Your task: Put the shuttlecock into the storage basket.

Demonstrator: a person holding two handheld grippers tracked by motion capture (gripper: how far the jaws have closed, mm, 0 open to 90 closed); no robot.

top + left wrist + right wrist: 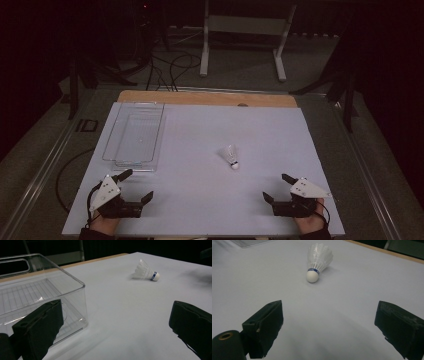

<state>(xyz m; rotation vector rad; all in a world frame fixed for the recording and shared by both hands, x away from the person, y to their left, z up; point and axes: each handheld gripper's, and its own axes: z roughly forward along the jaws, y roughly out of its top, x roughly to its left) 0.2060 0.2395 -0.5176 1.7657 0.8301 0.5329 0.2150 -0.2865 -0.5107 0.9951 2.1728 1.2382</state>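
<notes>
Both tools sit at the near edge of the bench, and we see each one spread wide with nothing between its jaws. From the high view, our left tool rests just beside the near end of a clear plastic bin, while our right tool lies well apart at the opposite near corner, each carrying its grey three-cornered plate on top. A white shuttlecock lies on its side on the bench between the two tools and farther out, nearer the right one, its cork pointing toward us.

Our left tool's view adds what the overhead cannot: the bin's ribbed floor, its rounded corner wall close against the left-hand jaw, and a handle slot in its far wall. The shuttlecock lies beyond, a blue band by its cork.

Our right tool's view brings the shuttlecock closest, cork facing the camera.
</notes>
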